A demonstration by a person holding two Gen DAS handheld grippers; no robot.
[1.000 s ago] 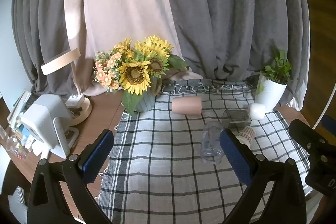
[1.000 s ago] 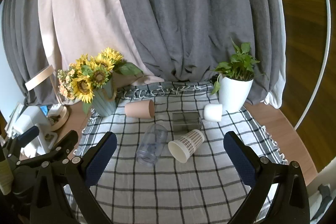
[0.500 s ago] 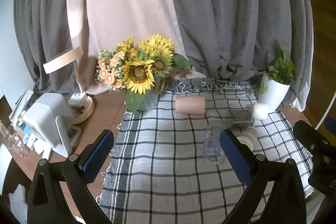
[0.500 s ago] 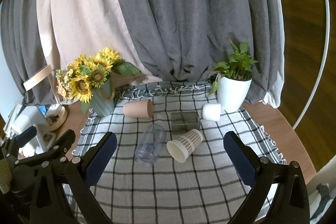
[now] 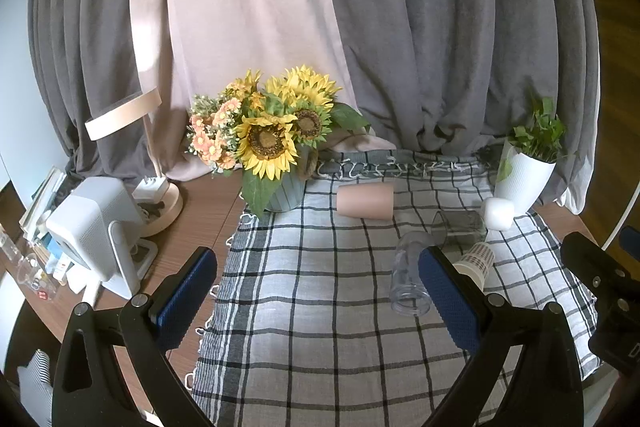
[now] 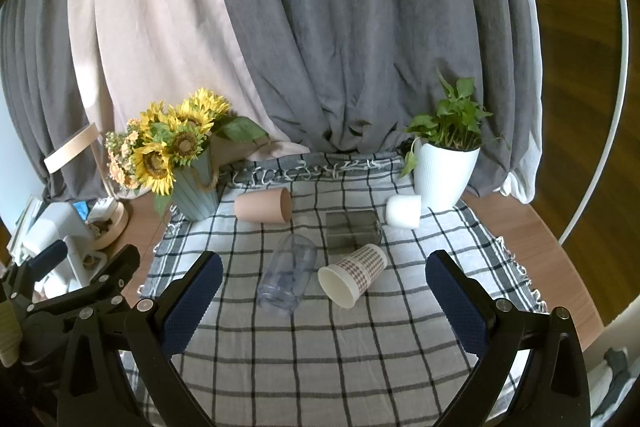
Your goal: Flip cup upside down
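Several cups lie on their sides on the checked cloth (image 6: pixel 320 355): a pink cup (image 6: pixel 264 205) (image 5: pixel 365 201), a clear plastic cup (image 6: pixel 287 274) (image 5: pixel 409 279), a patterned paper cup (image 6: pixel 354 273) (image 5: pixel 476 261), a grey glass cup (image 6: pixel 353 229) (image 5: pixel 458 225) and a small white cup (image 6: pixel 403 211) (image 5: pixel 498 213). My left gripper (image 5: pixel 318 301) is open and empty, above the cloth's near left part. My right gripper (image 6: pixel 320 301) is open and empty, short of the clear and paper cups. The left gripper's right finger hides part of the paper cup.
A sunflower vase (image 6: pixel 196 187) (image 5: pixel 284 187) stands at the cloth's back left. A white plant pot (image 6: pixel 444 175) (image 5: pixel 522 181) stands at back right. A white device (image 5: pixel 96 227) and a lamp base (image 5: pixel 160 203) sit on the wooden table left of the cloth. Curtains hang behind.
Both grippers have drawn back and risen slightly, so the table objects look a little smaller and lower. The cups have not moved. Both grippers stay open.
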